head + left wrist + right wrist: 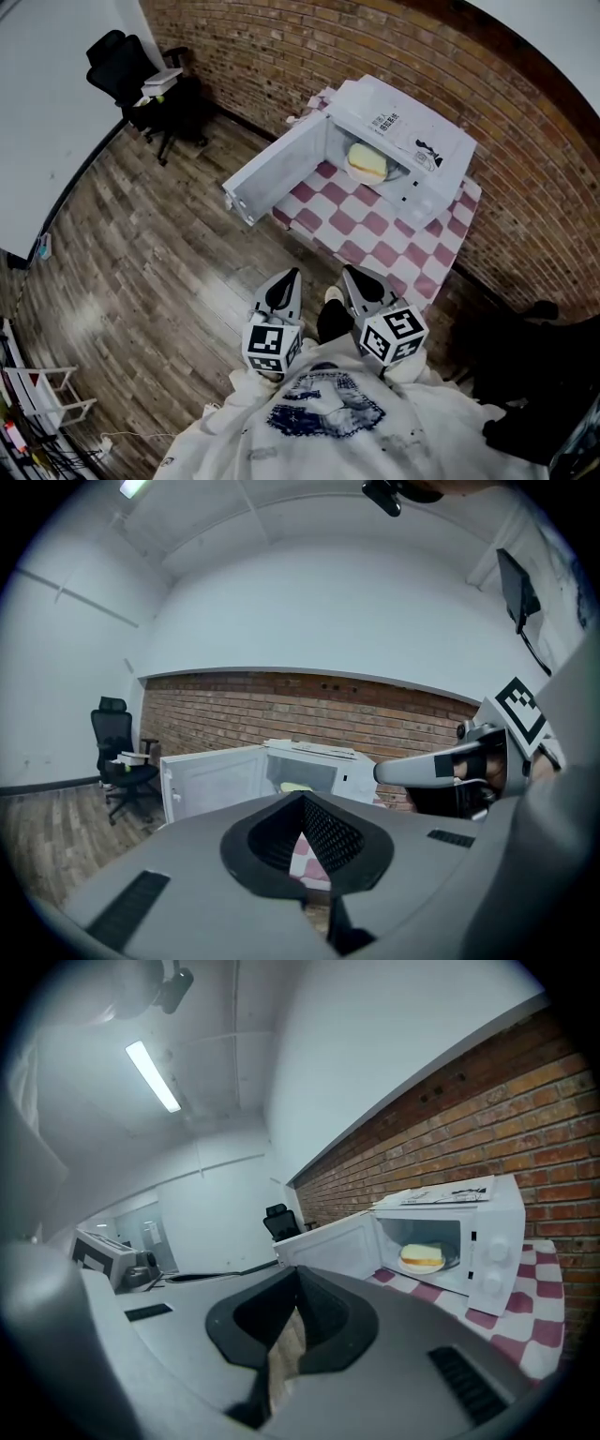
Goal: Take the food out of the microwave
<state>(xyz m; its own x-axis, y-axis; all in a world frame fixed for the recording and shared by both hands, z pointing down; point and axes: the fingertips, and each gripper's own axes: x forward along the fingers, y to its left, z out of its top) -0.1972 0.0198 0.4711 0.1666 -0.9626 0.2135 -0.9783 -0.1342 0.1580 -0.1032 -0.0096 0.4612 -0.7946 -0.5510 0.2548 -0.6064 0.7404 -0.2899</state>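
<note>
A white microwave (412, 141) stands on a table with a red-and-white checked cloth (375, 230) against the brick wall. Its door (277, 169) hangs wide open to the left. Inside, a yellow sandwich-like food (367, 161) lies on a plate; it also shows in the right gripper view as the food (422, 1257) and, small, in the left gripper view as the food (295, 787). My left gripper (284, 278) and right gripper (356, 277) are side by side close to my body, well short of the table. Both are shut and hold nothing.
A black office chair (131, 70) with things on its seat stands at the far left by the wall. The floor (159, 253) is wooden planks. A white rack (47, 394) is at the lower left, and dark objects (534, 375) lie on the right.
</note>
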